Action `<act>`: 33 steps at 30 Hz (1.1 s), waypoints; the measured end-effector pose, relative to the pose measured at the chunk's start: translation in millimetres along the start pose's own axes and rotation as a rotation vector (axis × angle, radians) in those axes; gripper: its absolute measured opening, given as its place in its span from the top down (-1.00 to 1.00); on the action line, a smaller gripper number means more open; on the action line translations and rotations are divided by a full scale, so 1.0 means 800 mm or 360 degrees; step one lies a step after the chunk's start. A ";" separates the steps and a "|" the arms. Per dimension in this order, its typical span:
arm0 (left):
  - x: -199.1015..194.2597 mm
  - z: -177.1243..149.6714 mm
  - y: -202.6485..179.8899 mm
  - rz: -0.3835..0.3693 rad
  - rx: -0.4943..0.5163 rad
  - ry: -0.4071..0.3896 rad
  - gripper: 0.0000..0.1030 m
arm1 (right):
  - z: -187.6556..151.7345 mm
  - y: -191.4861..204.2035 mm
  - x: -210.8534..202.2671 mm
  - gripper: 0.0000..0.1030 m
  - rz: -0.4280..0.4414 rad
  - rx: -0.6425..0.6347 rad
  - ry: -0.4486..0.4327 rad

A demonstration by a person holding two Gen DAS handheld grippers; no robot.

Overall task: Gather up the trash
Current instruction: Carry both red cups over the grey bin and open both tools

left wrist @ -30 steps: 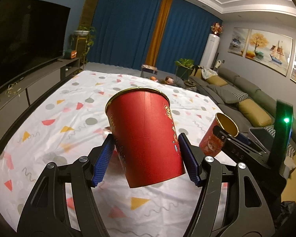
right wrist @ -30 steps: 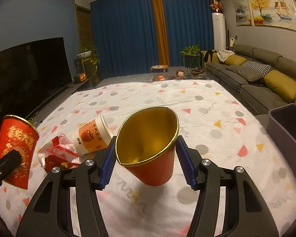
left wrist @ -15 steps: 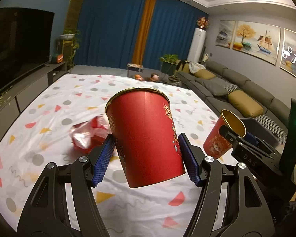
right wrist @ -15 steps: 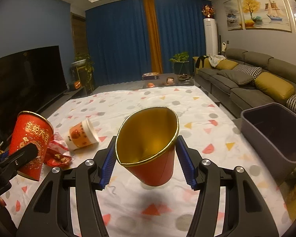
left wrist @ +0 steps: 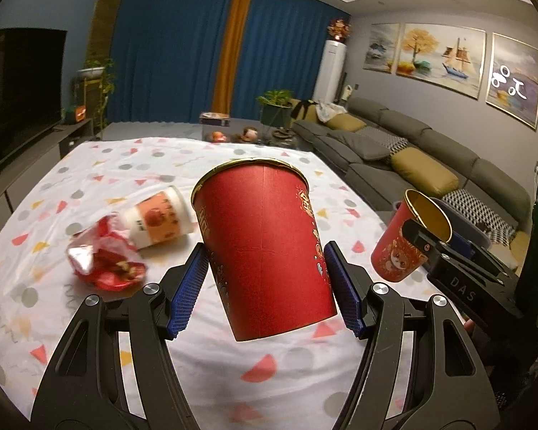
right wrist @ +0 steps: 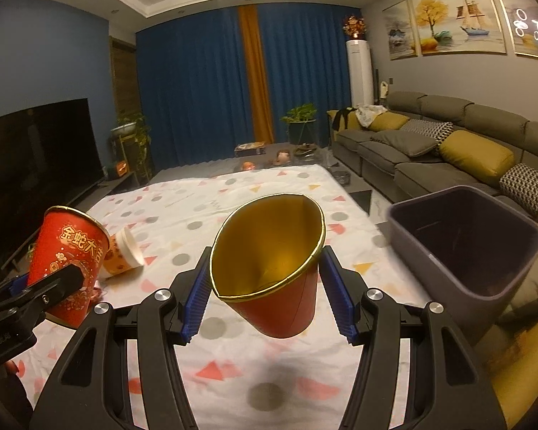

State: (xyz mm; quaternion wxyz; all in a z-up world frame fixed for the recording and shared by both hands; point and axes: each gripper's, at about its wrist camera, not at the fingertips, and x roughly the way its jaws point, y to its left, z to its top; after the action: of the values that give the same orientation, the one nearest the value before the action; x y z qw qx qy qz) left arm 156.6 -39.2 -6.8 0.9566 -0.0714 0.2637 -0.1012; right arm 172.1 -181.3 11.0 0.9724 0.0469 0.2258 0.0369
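My left gripper (left wrist: 265, 283) is shut on a tall red paper cup (left wrist: 265, 251) with a gold rim, held upright above the patterned cloth. My right gripper (right wrist: 265, 292) is shut on a smaller red cup (right wrist: 272, 265) with a gold inside, squeezed oval and tilted toward the camera. Each held cup also shows in the other view: the small red cup (left wrist: 405, 243) at the right, the tall red cup (right wrist: 68, 254) at the left. A white and orange paper cup (left wrist: 161, 216) lies on its side beside a crumpled red wrapper (left wrist: 104, 261). A dark grey bin (right wrist: 466, 243) stands to the right of the right gripper.
The white cloth (left wrist: 89, 165) with coloured dots and triangles covers a low wide surface. A grey sofa (right wrist: 430, 150) with mustard cushions runs along the right wall. A television (right wrist: 36, 154) on a low cabinet lines the left. Blue curtains and plants stand at the back.
Both grippers have swung to the right with their cups. The lying white cup and the wrapper have come into the left view, and the bin now shows whole in the right view.
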 end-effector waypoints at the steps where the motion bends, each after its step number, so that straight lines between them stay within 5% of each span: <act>1: 0.002 0.001 -0.006 -0.0012 0.0010 0.0001 -0.26 | 0.001 -0.006 -0.002 -0.12 -0.0012 0.0005 -0.0005; 22: 0.071 0.033 -0.172 -0.0413 0.0234 -0.0023 -0.26 | 0.020 -0.177 -0.047 -0.12 -0.0415 0.0184 -0.0181; 33: 0.127 0.040 -0.251 -0.0619 0.0303 0.0036 -0.26 | 0.008 -0.238 -0.034 -0.12 -0.0476 0.0264 -0.0168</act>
State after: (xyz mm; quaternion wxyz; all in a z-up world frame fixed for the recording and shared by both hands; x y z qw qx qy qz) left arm 227.2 -254.4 8.6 0.9185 -0.0290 0.2450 -0.3092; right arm 160.5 -373.6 8.1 0.9703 0.0948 0.1813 -0.1295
